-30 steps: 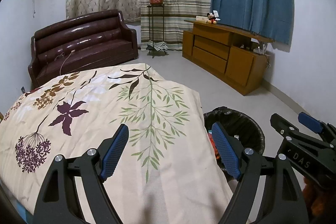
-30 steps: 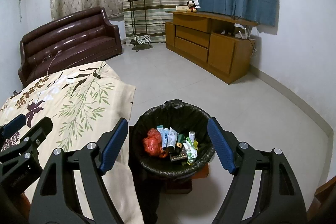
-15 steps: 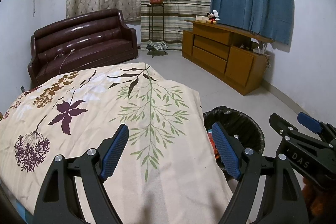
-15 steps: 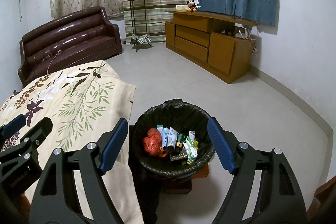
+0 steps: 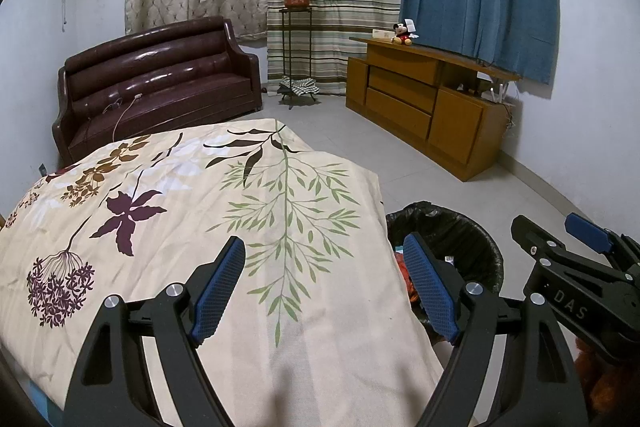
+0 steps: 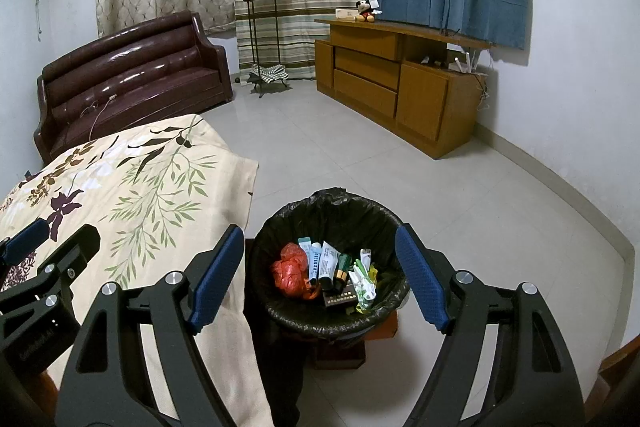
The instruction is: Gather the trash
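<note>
The bin [image 6: 332,259], lined with a black bag, stands on the floor just beside the bed's edge, and it's loaded: a red wad [image 6: 290,269] at its 9 o'clock, white tubes [image 6: 322,261] in the middle, a dark box [image 6: 340,298] at 6 o'clock, green-and-white wrappers [image 6: 362,283] toward 4. The right gripper [image 6: 319,273] hangs right above it, jaws spread wide, nothing between them. At 9 o'clock from it, the left gripper [image 5: 323,287] hovers over the floral quilt [image 5: 180,211], jaws wide apart too, holding nothing; in its view the bin [image 5: 444,239] peeks out at 3 o'clock. Farther off: a brown sofa [image 6: 132,75] at 11 o'clock, a plant stand [image 6: 262,23] at 12, a wooden cabinet [image 6: 400,83] at 1.
</note>
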A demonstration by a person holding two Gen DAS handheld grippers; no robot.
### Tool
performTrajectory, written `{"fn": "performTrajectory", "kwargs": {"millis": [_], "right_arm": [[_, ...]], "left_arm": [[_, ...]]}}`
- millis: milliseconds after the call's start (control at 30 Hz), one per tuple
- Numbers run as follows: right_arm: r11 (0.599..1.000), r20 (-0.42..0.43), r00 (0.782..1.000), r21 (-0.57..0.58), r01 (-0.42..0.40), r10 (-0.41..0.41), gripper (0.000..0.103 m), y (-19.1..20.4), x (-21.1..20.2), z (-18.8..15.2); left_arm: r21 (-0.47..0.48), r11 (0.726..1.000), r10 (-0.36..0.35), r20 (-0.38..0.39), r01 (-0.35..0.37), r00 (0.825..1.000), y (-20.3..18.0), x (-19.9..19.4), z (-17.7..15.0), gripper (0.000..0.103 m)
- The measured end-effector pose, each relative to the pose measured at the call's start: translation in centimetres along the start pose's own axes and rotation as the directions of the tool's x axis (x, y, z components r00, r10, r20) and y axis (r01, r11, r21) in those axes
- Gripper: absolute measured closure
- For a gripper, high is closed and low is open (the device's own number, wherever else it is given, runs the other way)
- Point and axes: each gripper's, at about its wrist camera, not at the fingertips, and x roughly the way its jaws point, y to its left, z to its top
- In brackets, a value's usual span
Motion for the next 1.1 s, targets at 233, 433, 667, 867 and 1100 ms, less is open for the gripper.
{"fn": "performTrajectory", "kwargs": {"millis": [233,433,667,867,1100], "right_arm": [[1.0,0.0,1.0,-0.001,0.0,0.0,0.027,0.02,-0.01,0.01],[1.0,-0.001,1.0,-0.001,0.0,0.0,0.027,0.03,0.0,0.02],[1.0,0.0,1.0,-0.001,0.0,0.0,0.027,0.04,0.0,0.03],[1.0,-0.002,1.0,-0.002,0.0,0.0,0.027,0.04,-0.03,-0.03],[1.0,-0.002,1.0,-0.002,0.001,-0.001,0.027,0.05,-0.11,-0.03]], "left_arm": [[-0.001,1.0,-0.001,-0.001,0.001,1.0,0.02,-0.01,0.01,0.024],[-0.001,1.0,-0.002,0.0,0.002,1.0,0.05,-0.04,0.02,0.024],[0.001,1.0,-0.001,-0.001,0.001,1.0,0.0,-0.03,0.05,0.024],[-0.001,1.0,-0.002,-0.001,0.002,1.0,0.07,-0.04,-0.03,0.024],[0.001,1.0,-0.003,0.005,0.003,1.0,-0.08,-0.01,-0.3,0.024]]}}
